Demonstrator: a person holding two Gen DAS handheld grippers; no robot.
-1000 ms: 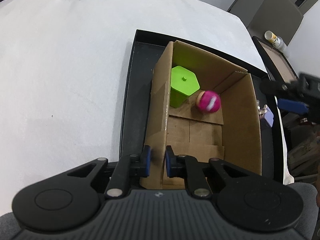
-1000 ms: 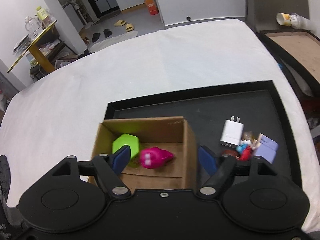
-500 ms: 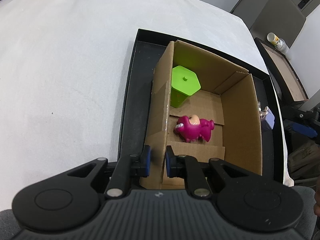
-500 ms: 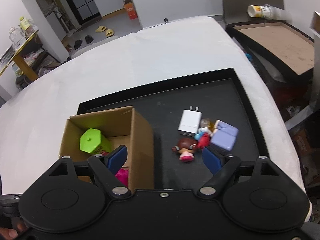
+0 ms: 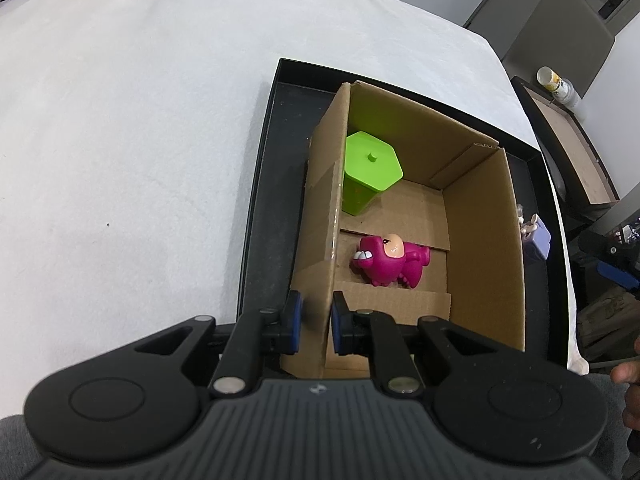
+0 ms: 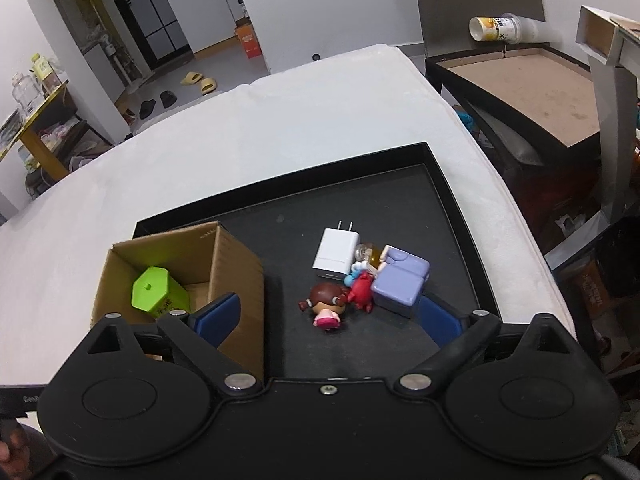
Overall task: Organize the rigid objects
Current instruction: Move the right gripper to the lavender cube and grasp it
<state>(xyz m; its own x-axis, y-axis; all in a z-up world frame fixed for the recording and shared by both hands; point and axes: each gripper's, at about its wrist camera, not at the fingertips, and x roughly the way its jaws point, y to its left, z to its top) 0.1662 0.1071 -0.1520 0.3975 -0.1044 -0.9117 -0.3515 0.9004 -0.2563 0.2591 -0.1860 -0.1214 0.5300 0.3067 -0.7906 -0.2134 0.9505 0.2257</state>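
A cardboard box (image 5: 484, 240) stands in a black tray (image 5: 268, 216). Inside it are a green hexagonal block (image 5: 370, 172) and a magenta dinosaur toy (image 5: 390, 262). My left gripper (image 5: 314, 322) is shut on the box's near left wall. My right gripper (image 6: 328, 316) is open and empty, low over the tray (image 6: 400, 196). Between and just beyond its fingers lie a brown-haired doll figure (image 6: 326, 300), a red toy (image 6: 362, 288), a lilac block (image 6: 400, 282) and a white charger plug (image 6: 336, 250). The box (image 6: 236, 264) and the green block (image 6: 154, 290) show at its left.
The tray sits on a white tablecloth (image 5: 132, 152). A side table with a brown top (image 6: 528, 88) and a tipped cup (image 6: 498, 30) stands beyond the table's right edge.
The magenta dinosaur has dropped into the box and come to rest near its front. My right gripper has moved right, from over the box to over the loose toys.
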